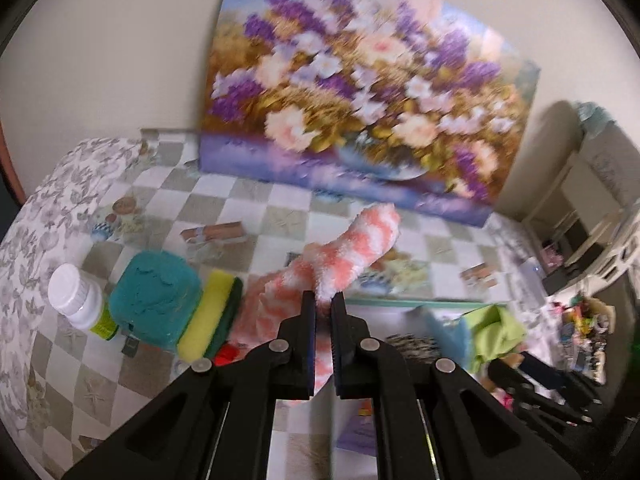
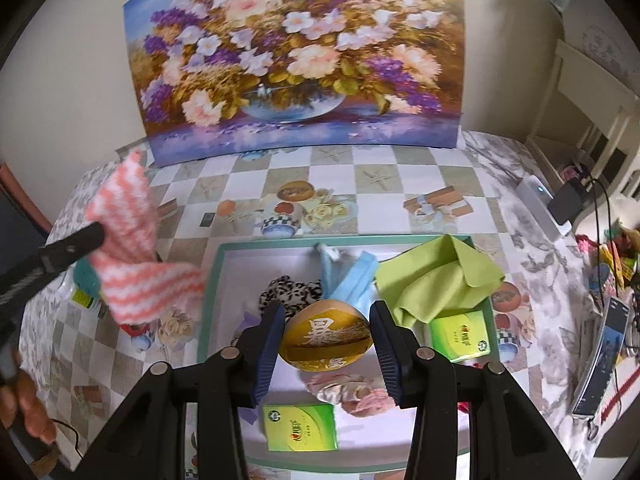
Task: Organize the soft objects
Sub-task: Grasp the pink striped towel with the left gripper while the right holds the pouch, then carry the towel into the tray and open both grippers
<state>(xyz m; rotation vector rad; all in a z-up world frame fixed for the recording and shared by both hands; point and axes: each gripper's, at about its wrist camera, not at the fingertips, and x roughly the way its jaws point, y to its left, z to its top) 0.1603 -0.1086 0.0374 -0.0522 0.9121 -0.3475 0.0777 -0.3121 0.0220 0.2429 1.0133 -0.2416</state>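
Observation:
My left gripper (image 1: 323, 300) is shut on a fluffy pink-and-white striped cloth (image 1: 352, 252) and holds it up above the table; the cloth also shows at the left of the right wrist view (image 2: 136, 240), left of the tray. My right gripper (image 2: 328, 320) is open over a teal-rimmed white tray (image 2: 208, 300), with a round yellow tin (image 2: 326, 340) between its fingers but untouched. In the tray lie a leopard-print scrunchie (image 2: 290, 290), a light blue cloth (image 2: 352, 280), a green cloth (image 2: 432, 280) and a pink floral soft item (image 2: 348, 392).
Two green boxes (image 2: 301, 427) (image 2: 460, 334) lie in the tray. Left of it stand a teal sponge (image 1: 154, 296), a yellow sponge (image 1: 208, 320) and a white-capped bottle (image 1: 76, 298). A flower painting (image 2: 296, 56) leans on the back wall. Clutter and cables (image 2: 600, 320) fill the right edge.

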